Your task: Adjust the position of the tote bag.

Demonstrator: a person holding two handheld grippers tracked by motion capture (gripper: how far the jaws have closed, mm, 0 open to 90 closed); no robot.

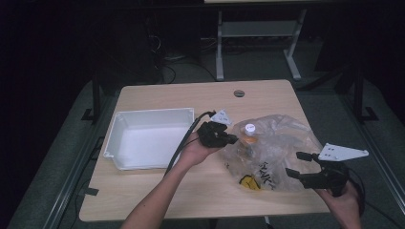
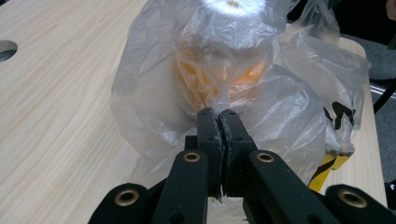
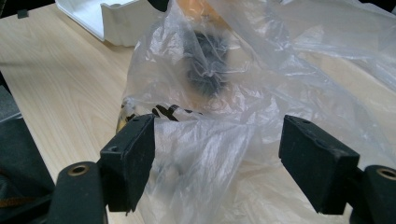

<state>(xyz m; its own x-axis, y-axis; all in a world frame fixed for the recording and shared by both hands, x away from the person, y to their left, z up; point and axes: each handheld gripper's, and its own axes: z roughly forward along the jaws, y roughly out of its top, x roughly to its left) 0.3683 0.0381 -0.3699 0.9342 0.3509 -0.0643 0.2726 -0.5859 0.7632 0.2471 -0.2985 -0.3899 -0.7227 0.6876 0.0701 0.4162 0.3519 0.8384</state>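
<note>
A crumpled clear plastic bag [image 1: 274,148] with black and yellow print lies on the right half of the wooden table [image 1: 157,191]. Inside it stands an orange bottle [image 1: 249,135] with a white cap [image 2: 233,9]. My left gripper [image 1: 232,139] is at the bag's left edge, shut on a fold of the film; in the left gripper view the jaws meet on the plastic bag [image 2: 154,107] just below the bottle [image 2: 219,70]. My right gripper [image 1: 300,165] is at the bag's right side, open, with loose bag film [image 3: 219,154] between its jaws. A dark blurred thing [image 3: 208,65] shows through the film.
An empty white bin [image 1: 148,138] sits on the table's left half, beside the left hand; its corner [image 3: 116,18] appears in the right gripper view. A round hole [image 1: 239,93] is in the table's far edge. Grey floor and a desk frame [image 1: 258,43] lie beyond.
</note>
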